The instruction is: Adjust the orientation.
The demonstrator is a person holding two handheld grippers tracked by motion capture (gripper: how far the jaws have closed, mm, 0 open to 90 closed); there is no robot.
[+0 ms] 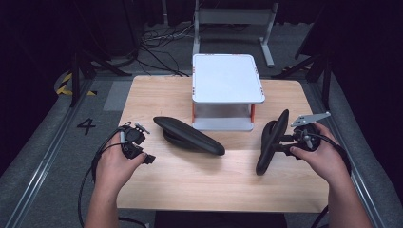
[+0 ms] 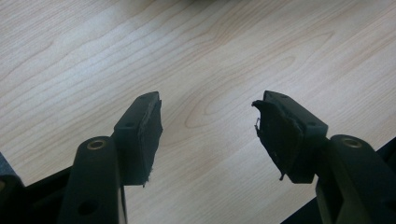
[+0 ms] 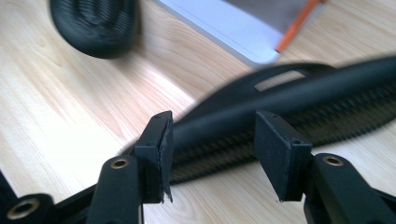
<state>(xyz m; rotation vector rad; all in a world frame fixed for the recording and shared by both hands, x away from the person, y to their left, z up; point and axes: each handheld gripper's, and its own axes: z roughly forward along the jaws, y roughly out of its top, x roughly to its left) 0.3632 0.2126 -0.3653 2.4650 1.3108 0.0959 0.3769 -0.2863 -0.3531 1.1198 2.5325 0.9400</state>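
main risk: the slipper [image 1: 272, 142] tips over. it stands on its long edge just ahead of the right tongs [image 3: 212, 135], leaning, w/ little to steady it. the jaws are part-open and flank a stretch of the ribbed sole, but we can't tell whether the pads actually press on it. they open along the slipper's length, not across its thickness, so we judge any hold weak. a quick swing of that hand could let it flop flat onto the table [image 1: 214, 180] or skid off toward the near edge.

second risk: its far end swings into the white stand [image 1: 228, 78], which sits ahead and to the side of the right tongs, near that end.

the left tongs [image 2: 208, 126] are released, nothing btwn the pads, just bare wood under them. they're well apart from the edge-up slipper, so no help if it goes over. the other slipper [image 1: 190, 135] lies flat btwn the two tongs, closer to the left ones.

orientation: the slipper's long axis runs crosswise to the right tongs' jaws, one end toward the stand, the other back toward us. sole side faces the tongs, strap on the far side. toe vs heel: can't tell.
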